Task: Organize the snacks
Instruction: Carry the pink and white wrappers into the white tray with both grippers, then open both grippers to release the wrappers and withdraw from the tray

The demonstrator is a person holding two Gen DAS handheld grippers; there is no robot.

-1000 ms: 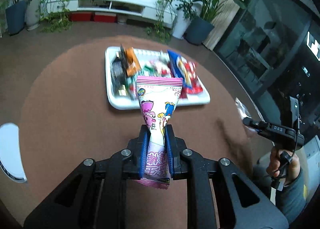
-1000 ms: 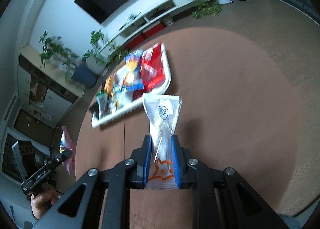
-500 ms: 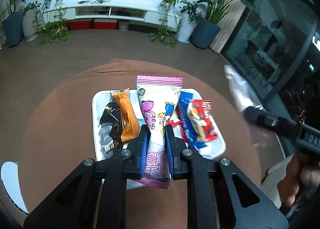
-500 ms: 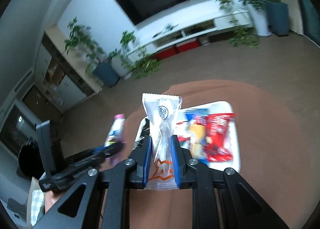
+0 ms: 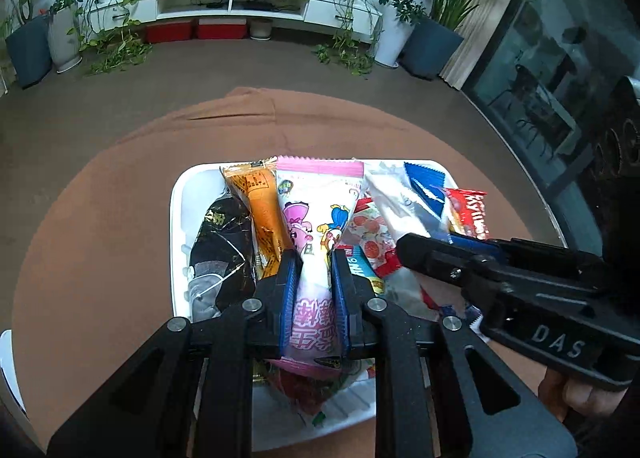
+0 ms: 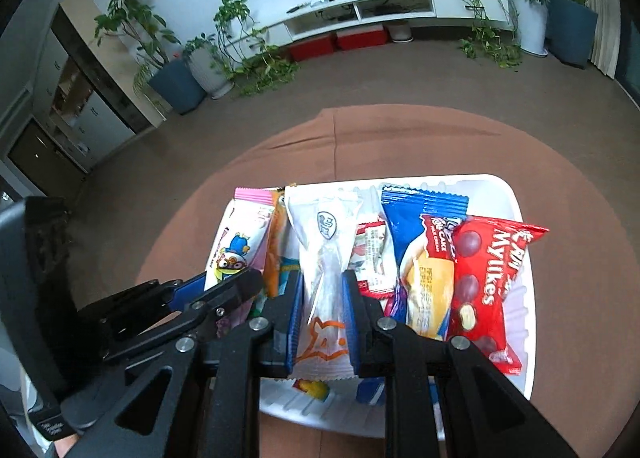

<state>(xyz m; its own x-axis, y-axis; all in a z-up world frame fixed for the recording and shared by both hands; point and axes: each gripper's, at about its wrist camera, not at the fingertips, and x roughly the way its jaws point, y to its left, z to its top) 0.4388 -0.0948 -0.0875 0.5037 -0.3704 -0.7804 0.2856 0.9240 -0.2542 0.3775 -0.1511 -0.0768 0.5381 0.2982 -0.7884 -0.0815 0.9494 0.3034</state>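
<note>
My left gripper (image 5: 314, 258) is shut on a pink cartoon snack packet (image 5: 318, 210) and holds it over the white tray (image 5: 176, 218). My right gripper (image 6: 322, 278) is shut on a clear white snack packet (image 6: 326, 234) and holds it over the same tray (image 6: 516, 202). The two grippers are side by side; the right one (image 5: 404, 244) shows at the right of the left wrist view, and the left one (image 6: 252, 278) at the left of the right wrist view. The tray holds several packets: orange (image 5: 260, 202), black (image 5: 220, 242), blue (image 6: 424, 218), red Mylikes (image 6: 488, 274).
The tray sits on a round table with a brown cloth (image 5: 100, 238). A white object (image 5: 8, 370) lies at the table's left edge. Potted plants (image 5: 432, 38) and a white TV cabinet (image 5: 240, 2) stand across the floor.
Both grippers have moved from the table's sides to above the tray, each still gripping its packet. They now sit close together.
</note>
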